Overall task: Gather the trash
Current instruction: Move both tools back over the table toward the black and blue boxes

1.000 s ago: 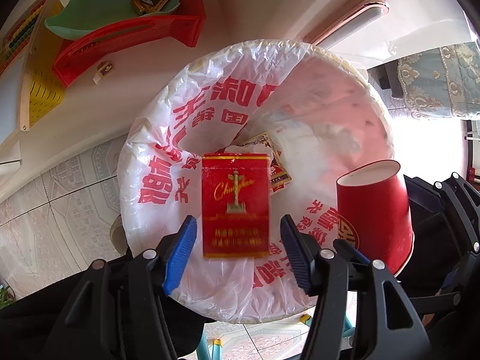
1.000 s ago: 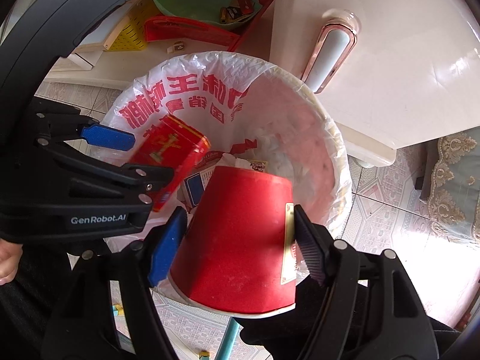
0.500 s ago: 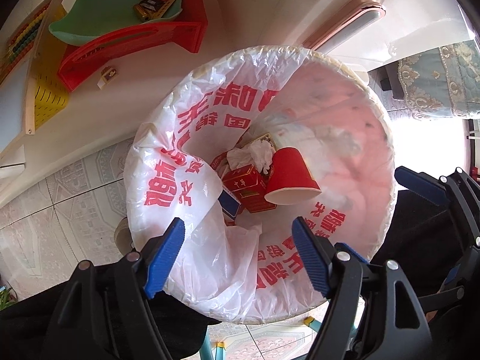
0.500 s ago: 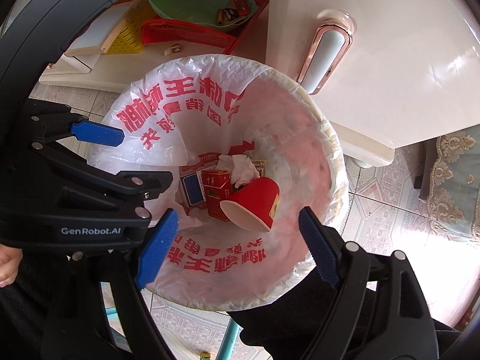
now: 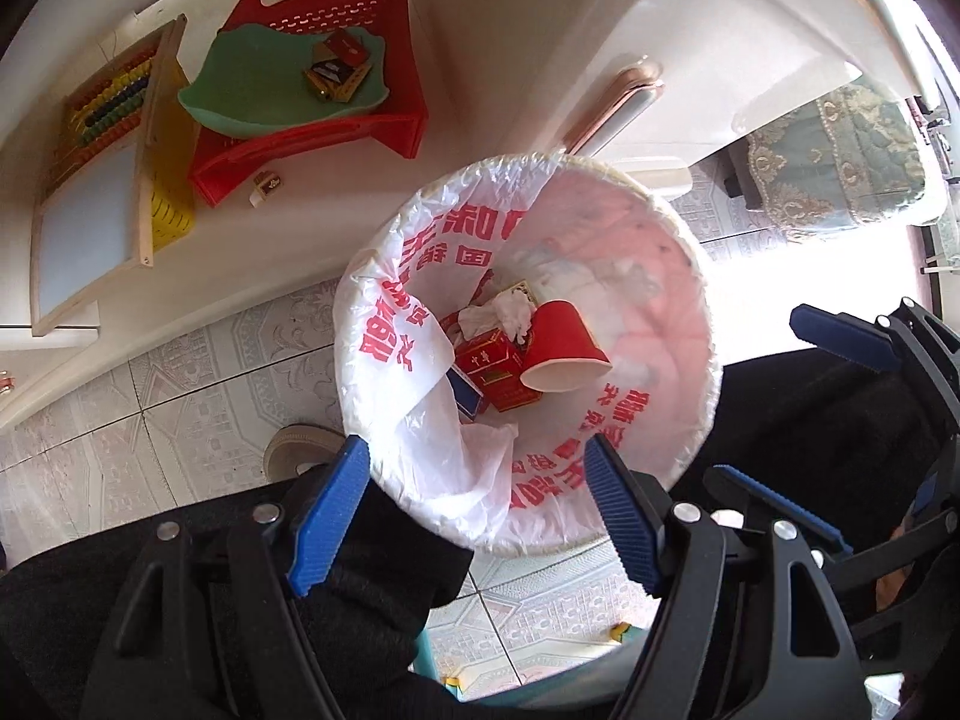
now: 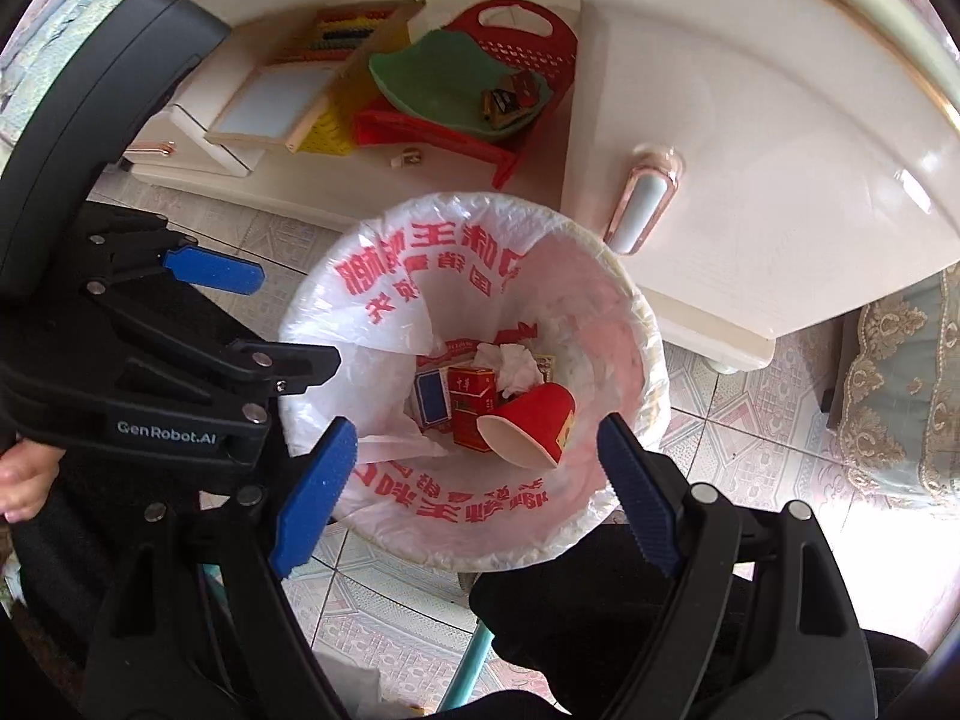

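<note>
**Both tools empty above the lined trash bin**

The left tool (image 5: 474, 510) hangs over the near rim of the trash bin (image 5: 711, 372), its blue pads (image 5: 327, 516) spread wide apart with nothing between them. The right tool (image 6: 474, 489) hangs over the same bin from the other side, its blue pads (image 6: 636, 495) equally wide apart and empty. Each tool shows at the edge of the other's view.

The bin is round and pale, lined with a white plastic bag (image 5: 420, 276) printed with red characters; part of the bag sags inward on one side. At the bottom lies the collected trash. A red paper cup (image 6: 534, 420) lies on its side with its white mouth turned toward the camera. Touching it is a red cigarette pack (image 6: 471, 399), and just beside that a blue-faced pack (image 6: 432, 399). A crumpled white tissue (image 6: 513, 369) rests on top, behind the cup. A further flat packet seems to sit under the tissue, though it is too covered to name.

The bin stands on a patterned tile floor (image 5: 198, 384), close against a white cabinet (image 6: 750, 138). On the cabinet's low shelf sits a red plastic basket (image 5: 336, 18) holding a green dish (image 5: 252, 90) with a few small packets in it. Beside the basket stands a wooden abacus board (image 5: 102, 180).
</note>
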